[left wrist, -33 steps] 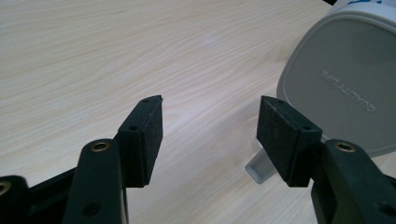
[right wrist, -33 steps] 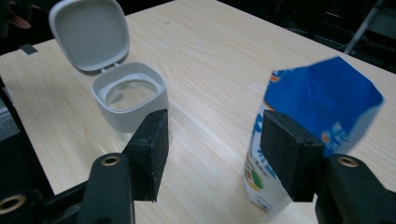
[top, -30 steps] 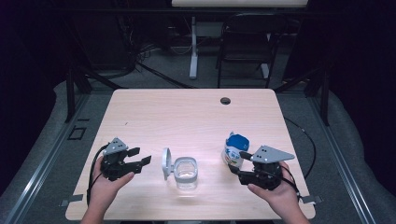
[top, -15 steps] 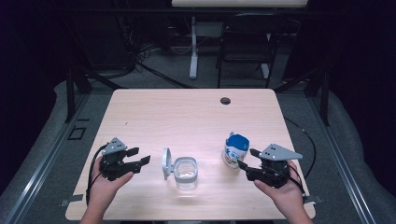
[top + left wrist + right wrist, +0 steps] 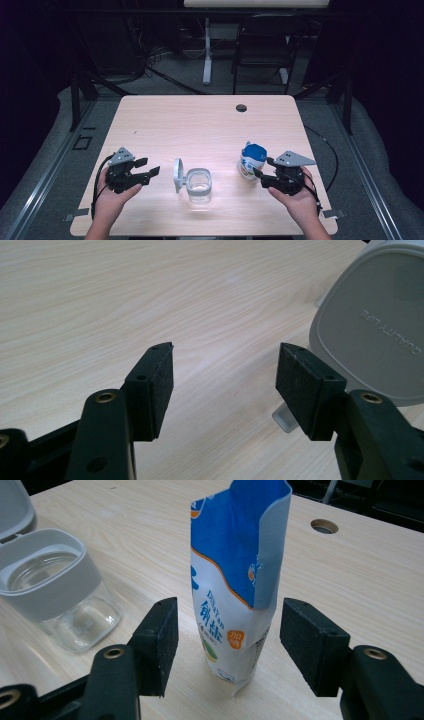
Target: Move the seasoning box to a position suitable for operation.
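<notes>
My right gripper gapes around the upright pouch beside the jar on the surface; left gripper open, empty; squeezing off-centre could topple the open pouch, spilling it

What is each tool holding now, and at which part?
Nothing is held. The right tool stands open around the bag without touching it; the left tool is open beside the jar lid.
</notes>
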A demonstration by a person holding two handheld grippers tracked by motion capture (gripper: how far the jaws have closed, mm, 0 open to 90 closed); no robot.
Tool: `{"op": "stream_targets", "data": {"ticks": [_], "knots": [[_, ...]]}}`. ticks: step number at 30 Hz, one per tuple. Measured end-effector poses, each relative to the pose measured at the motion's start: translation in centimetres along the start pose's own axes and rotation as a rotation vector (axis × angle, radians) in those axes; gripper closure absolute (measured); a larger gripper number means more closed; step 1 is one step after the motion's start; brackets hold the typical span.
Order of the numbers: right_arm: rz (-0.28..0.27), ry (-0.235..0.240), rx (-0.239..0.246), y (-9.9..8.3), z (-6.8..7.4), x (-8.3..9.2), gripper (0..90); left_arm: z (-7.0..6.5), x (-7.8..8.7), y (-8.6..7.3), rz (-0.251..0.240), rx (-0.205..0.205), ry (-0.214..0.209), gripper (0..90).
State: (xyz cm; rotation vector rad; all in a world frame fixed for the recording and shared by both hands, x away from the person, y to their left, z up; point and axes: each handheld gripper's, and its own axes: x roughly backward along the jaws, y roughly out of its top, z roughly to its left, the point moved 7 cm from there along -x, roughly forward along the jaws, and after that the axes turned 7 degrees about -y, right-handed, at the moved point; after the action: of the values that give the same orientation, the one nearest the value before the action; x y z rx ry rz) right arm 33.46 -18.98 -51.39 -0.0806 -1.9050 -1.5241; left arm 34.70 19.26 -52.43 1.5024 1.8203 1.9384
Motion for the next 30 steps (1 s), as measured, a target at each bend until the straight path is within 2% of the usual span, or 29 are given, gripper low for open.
{"op": "stream_targets", "data": {"ticks": [6, 10, 18, 30], "knots": [[0.011, 0.007, -0.007, -0.7, 0.0, -1.5, 40.2, 0.2, 0.2, -0.1, 0.001, 0.007, 0.003, 40.6], [0.011, -0.005, 0.000, -1.0, -0.1, -2.2, 39.8, 0.3, 0.1, -0.1, -0.002, 0.011, 0.003, 40.6], [0.018, -0.005, -0.015, -1.6, -0.2, -3.2, 39.6, 0.6, 0.3, -0.1, -0.001, 0.013, 0.009, 40.6], [0.028, -0.007, -0.008, -2.3, 0.0, -4.3, 38.6, 0.8, 0.4, -0.2, -0.008, 0.024, 0.013, 40.6]]}}
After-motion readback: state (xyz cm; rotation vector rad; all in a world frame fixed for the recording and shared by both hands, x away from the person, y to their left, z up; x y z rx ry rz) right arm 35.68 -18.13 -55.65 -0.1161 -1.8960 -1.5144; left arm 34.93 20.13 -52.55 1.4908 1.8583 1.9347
